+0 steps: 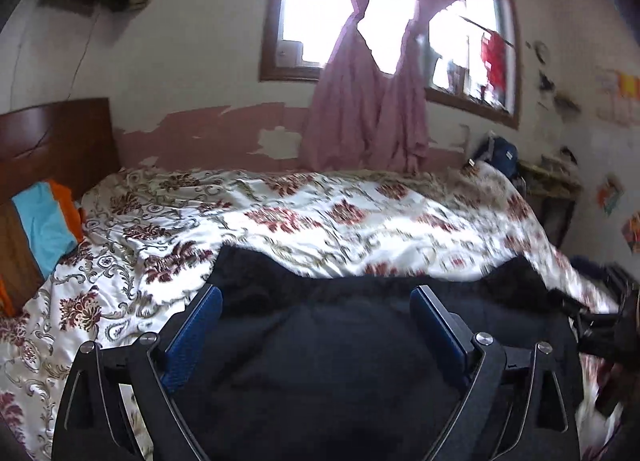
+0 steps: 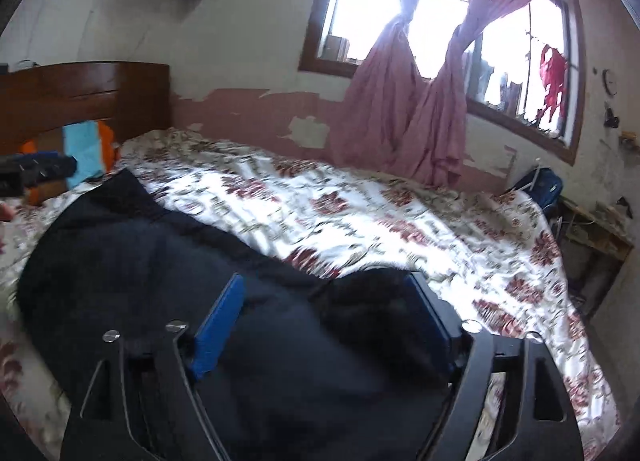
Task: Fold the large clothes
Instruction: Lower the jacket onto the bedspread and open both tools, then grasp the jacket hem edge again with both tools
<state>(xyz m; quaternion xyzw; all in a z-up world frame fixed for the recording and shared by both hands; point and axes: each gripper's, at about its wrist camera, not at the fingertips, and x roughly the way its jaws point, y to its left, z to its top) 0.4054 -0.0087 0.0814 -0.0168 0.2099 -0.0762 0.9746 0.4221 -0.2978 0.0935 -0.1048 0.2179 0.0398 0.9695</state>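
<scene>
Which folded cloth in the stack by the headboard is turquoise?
The middle band: bright turquoise, between the orange cloth toward the headboard and the brown one.

We note a bed [image 1: 320, 217] with floral cover, wooden headboard [image 1: 56, 141], peeling wall [image 1: 208, 137], bright window [image 1: 312, 5], knotted pink curtains [image 1: 360, 101].

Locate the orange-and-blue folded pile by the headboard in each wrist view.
Left wrist: the orange-and-blue pile sits at the far left edge, below the wooden headboard.
Right wrist: it lies upper left, against the headboard, just above the black garment.
Shared landmark: the knotted pink curtains.
</scene>
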